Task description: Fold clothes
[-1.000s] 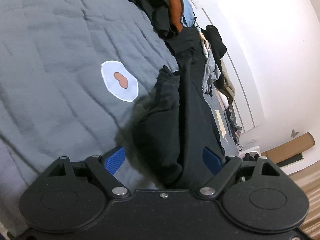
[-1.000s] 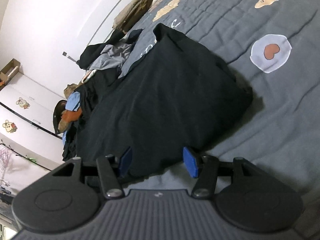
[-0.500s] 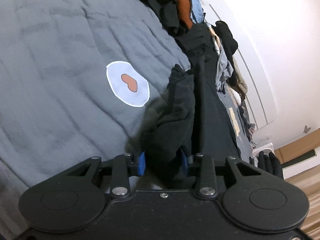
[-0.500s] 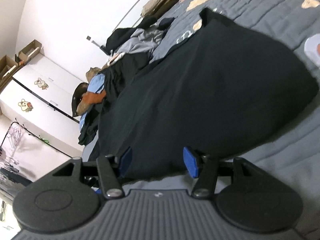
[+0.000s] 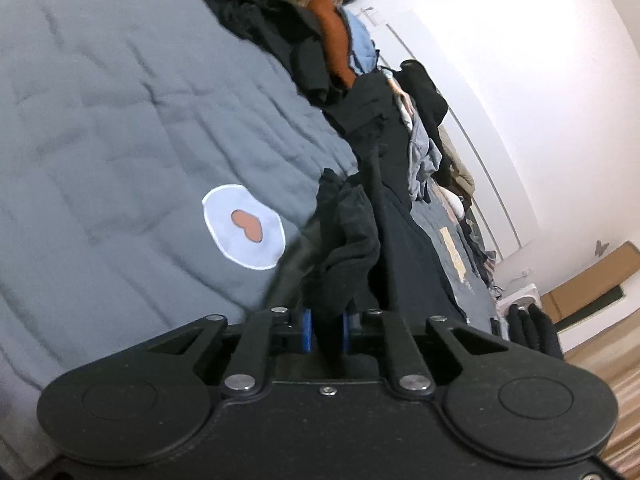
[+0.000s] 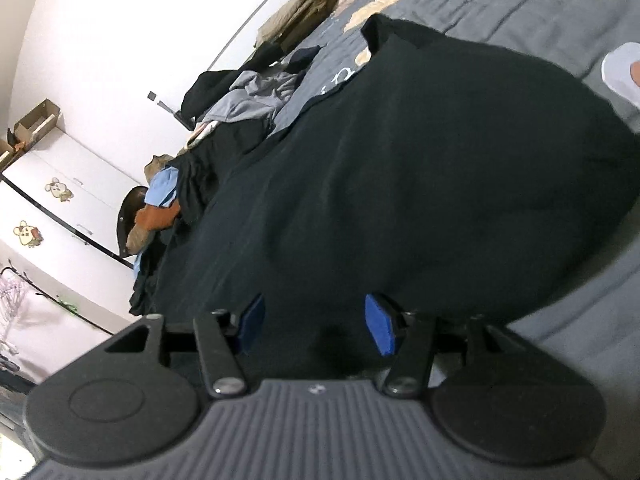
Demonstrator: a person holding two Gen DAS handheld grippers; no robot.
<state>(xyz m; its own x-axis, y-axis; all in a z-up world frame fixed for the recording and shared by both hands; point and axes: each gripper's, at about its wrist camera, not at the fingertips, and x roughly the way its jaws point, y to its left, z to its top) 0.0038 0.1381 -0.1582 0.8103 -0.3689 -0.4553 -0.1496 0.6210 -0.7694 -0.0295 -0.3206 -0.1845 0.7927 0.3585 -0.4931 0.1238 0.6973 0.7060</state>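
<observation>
The left gripper [image 5: 326, 330] has drawn its blue pads together over the last second and now pinches a bunched corner of the black garment [image 6: 420, 184], which a second ago sat loose between wide jaws. That suggests a corner is secured for lifting or folding over. The right gripper [image 6: 314, 326] remains spread wide, holding nothing, its pads straddling the garment's near edge. The garment lies spread across the grey quilt [image 5: 120, 140], beside the clothes pile [image 5: 320, 40]. Both grippers sit low, nearly level with the bed, pointing along the cloth.
</observation>
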